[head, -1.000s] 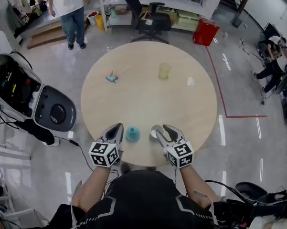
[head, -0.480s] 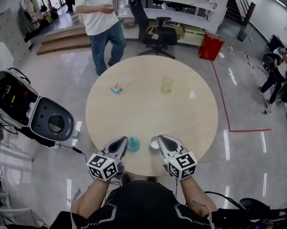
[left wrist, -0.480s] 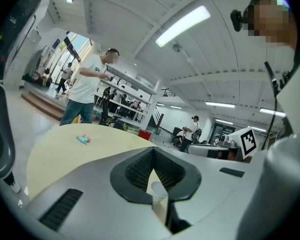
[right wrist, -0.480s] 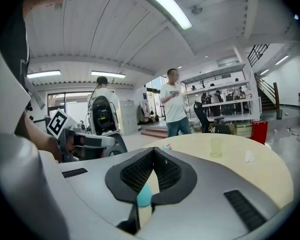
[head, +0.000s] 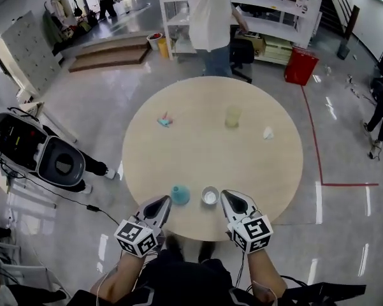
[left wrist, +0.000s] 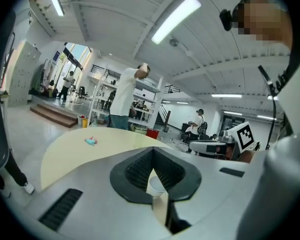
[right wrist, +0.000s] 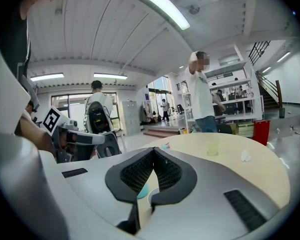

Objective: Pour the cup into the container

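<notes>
On the round beige table (head: 204,152) a teal cup (head: 180,194) and a small white cup (head: 209,196) stand side by side near the front edge. A pale yellow tumbler (head: 232,116) stands farther back. My left gripper (head: 164,200) is shut and empty, just left of the teal cup. My right gripper (head: 227,195) is shut on nothing, just right of the white cup and apart from it. In the left gripper view the white cup (left wrist: 156,186) shows behind the closed jaws. In the right gripper view the teal cup (right wrist: 142,190) shows behind them.
A small teal and pink object (head: 164,120) lies at the back left of the table and a crumpled white scrap (head: 267,133) at the right. A person (head: 213,18) stands at the far edge. A white machine (head: 35,155) sits on the floor at left, a red bin (head: 301,67) behind.
The right gripper's jaws, open beside the white cup a second ago, have shut empty. Both grippers have drawn back toward me and risen. The person behind has walked from the left to the table's far edge.
</notes>
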